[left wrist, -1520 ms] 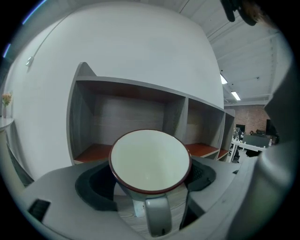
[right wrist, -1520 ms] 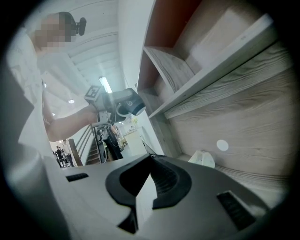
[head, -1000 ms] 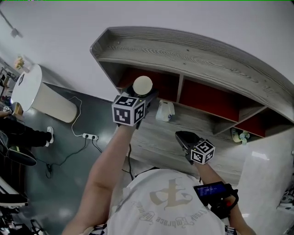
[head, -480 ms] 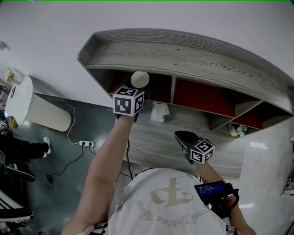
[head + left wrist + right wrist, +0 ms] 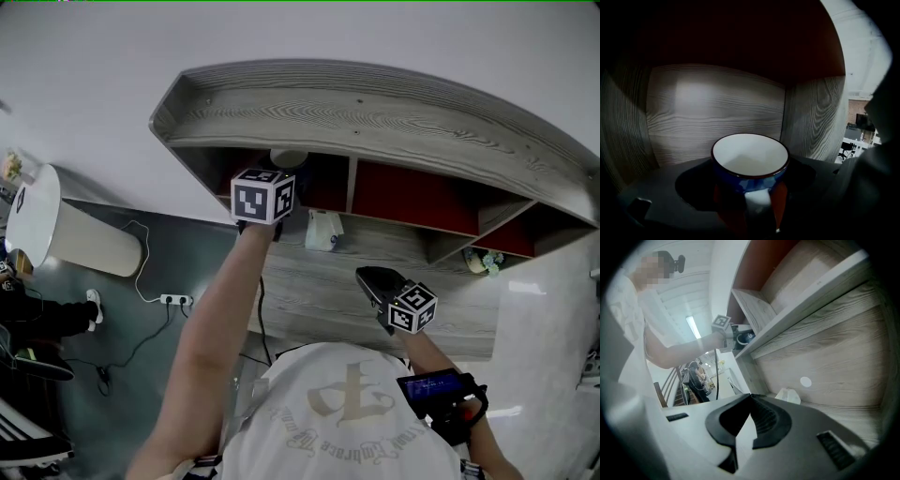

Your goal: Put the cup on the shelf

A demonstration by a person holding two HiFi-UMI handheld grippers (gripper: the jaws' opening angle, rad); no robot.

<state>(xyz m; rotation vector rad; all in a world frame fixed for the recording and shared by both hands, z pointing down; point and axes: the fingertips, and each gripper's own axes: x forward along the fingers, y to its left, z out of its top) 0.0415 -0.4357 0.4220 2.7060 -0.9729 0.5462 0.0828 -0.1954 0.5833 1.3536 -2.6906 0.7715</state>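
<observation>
A blue cup (image 5: 750, 161) with a white inside and a white handle sits between the jaws of my left gripper (image 5: 750, 201), which is shut on it. The handle faces the camera. The cup is inside the leftmost compartment of the grey wooden shelf (image 5: 717, 103). In the head view only the cup's pale rim (image 5: 289, 157) shows under the shelf's top board (image 5: 375, 112), just beyond my left gripper (image 5: 283, 173). My right gripper (image 5: 373, 277) hangs low over the desk with its jaws together and nothing in them, as the right gripper view (image 5: 751, 398) also shows.
A white pouch (image 5: 324, 230) lies on the wooden desk surface (image 5: 319, 291) below the shelf. The shelf has red back panels (image 5: 412, 197), and a small object (image 5: 484, 263) sits at its lower right. A white cylinder (image 5: 56, 230) and a power strip (image 5: 176, 277) are on the floor at left.
My left gripper has carried the cup up and forward into the shelf's leftmost compartment, so the top board now hides most of it. The right gripper has stayed in place.
</observation>
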